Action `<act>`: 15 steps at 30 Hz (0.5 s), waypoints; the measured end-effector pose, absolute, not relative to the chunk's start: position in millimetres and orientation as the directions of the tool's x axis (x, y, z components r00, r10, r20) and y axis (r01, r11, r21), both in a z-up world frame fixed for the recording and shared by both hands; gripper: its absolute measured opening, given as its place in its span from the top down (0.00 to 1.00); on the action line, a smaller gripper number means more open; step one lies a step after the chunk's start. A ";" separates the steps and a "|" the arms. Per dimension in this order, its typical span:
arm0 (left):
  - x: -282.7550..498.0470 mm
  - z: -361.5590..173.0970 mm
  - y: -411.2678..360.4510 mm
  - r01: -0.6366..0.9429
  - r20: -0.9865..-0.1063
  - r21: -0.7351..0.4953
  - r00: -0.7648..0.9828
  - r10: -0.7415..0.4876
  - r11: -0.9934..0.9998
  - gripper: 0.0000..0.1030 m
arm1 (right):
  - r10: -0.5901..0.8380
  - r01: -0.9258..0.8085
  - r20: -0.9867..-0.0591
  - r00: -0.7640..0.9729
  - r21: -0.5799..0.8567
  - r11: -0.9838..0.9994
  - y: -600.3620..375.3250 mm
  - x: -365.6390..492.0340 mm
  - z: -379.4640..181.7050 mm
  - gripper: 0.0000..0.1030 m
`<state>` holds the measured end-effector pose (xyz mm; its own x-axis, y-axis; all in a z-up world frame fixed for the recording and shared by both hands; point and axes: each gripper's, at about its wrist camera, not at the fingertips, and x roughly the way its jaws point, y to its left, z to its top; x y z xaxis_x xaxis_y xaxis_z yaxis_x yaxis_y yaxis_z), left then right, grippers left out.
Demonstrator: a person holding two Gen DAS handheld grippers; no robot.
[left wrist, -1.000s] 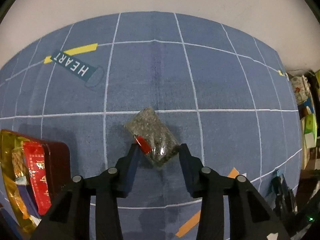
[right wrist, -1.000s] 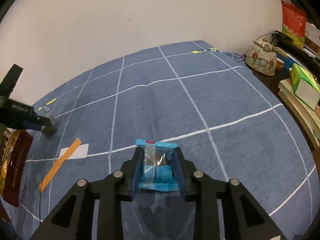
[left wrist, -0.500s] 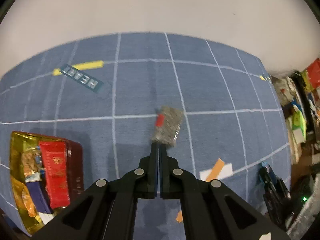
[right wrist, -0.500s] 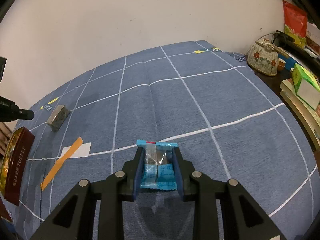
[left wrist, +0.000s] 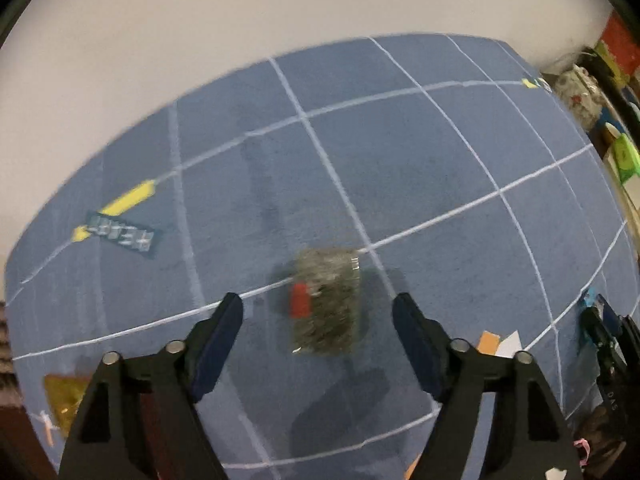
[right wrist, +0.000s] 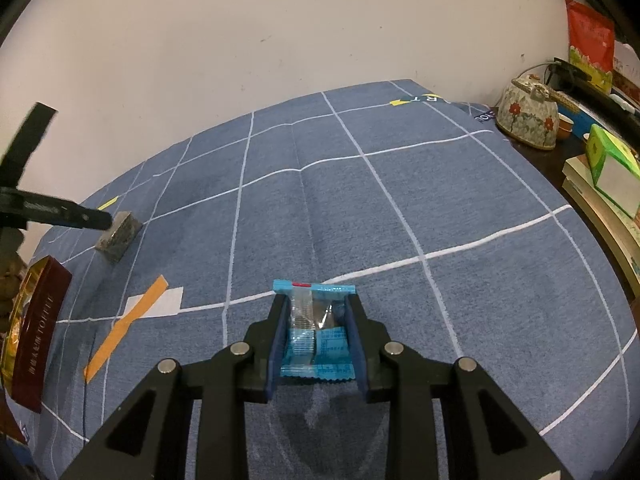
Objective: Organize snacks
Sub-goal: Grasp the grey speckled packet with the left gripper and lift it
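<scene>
Two views. In the left wrist view we see our left gripper (left wrist: 318, 312) spread, its jaws just opened, above the grey snack packet (left wrist: 326, 302) lying untouched on the blue cloth (left wrist: 420, 168). In the right wrist view our right gripper (right wrist: 317, 330) clamps the blue snack packet (right wrist: 316, 338) over the cloth.

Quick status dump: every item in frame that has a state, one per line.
Left gripper: open, jaws just opening, nothing pressed.
Grey packet: flat on the cloth, between the left jaws, loose.
Right gripper: shut on the blue packet.
Blue packet: sealed, clamped between the pads.
Red box: open, wrapped snacks inside.
Floral pot: lid on.
</scene>
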<state>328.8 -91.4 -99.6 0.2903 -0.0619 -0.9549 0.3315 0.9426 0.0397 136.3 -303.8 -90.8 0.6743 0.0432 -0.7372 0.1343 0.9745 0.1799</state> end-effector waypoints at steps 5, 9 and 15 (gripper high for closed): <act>328.1 -117.1 -84.4 0.284 -0.967 0.022 0.249 -0.052 0.958 0.70 | 0.039 0.135 -0.738 0.673 0.175 0.975 -302.8 136.4 -90.7 0.72; 294.1 -98.3 -59.0 0.207 -0.951 -0.104 0.264 -0.158 0.973 0.70 | 0.034 0.135 -0.740 0.672 0.168 0.977 -301.6 136.6 -90.8 0.72; 223.7 -64.9 -22.3 0.150 -0.922 -0.231 0.281 -0.266 0.961 0.70 | 0.025 0.135 -0.742 0.670 0.155 0.979 -299.9 136.2 -90.3 0.72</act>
